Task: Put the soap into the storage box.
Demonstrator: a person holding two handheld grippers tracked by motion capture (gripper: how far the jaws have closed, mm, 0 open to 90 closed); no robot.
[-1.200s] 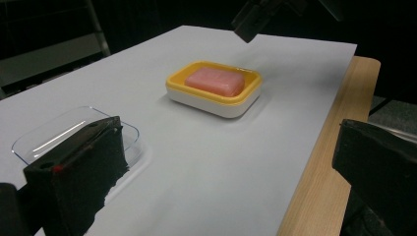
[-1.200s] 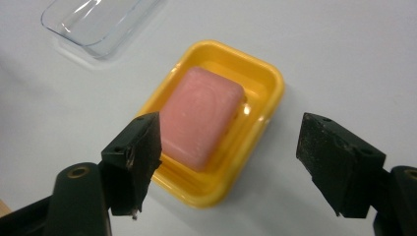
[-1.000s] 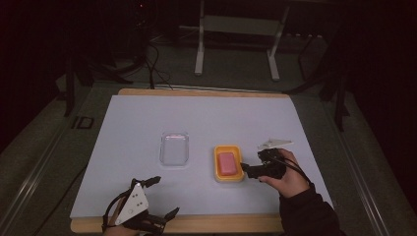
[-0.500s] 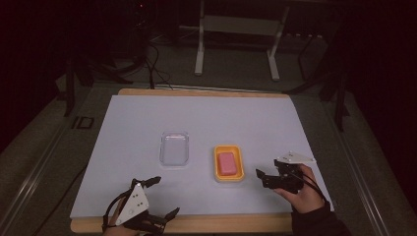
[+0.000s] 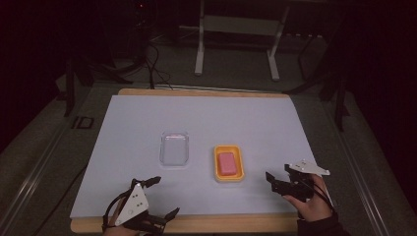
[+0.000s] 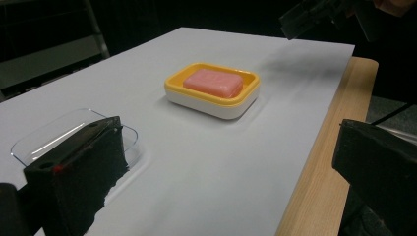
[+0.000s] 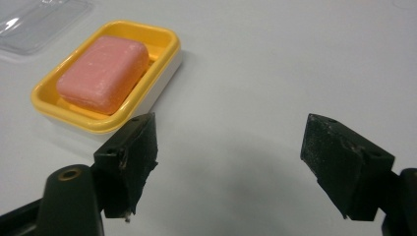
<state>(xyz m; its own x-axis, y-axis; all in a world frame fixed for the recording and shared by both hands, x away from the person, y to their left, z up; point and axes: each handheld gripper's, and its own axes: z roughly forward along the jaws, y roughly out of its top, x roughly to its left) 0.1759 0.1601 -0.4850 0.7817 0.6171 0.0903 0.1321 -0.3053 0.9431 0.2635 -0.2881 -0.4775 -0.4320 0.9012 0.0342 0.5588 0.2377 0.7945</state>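
**Soap in its dish, both grippers empty**

The soap [image 5: 227, 163], a pink bar, lies flat in the yellow dish [image 5: 228, 178] right of the table's [image 5: 206, 118] middle; a clear lid [image 5: 175, 148] rests just left of the dish, apart from it. Expect the bar to be light, firm and rounded at the edges, and probably slick, so it may squirt from a hard pinch. Take it across its short sides, pads low on the flanks, and press gently. The dish looks like thin, stiff plastic and would likely slide if nudged; the lid is light and springy, best taken by its rim.

Your right gripper [image 7: 228, 169] hangs near the table's right edge, pointing at the dish, with its jaws spread about half wide; nothing is between them and they touch nothing. Your left gripper [image 5: 158, 199] sits at the near edge, jaws spread wide and empty, with the lid beyond one jaw in the left gripper view.
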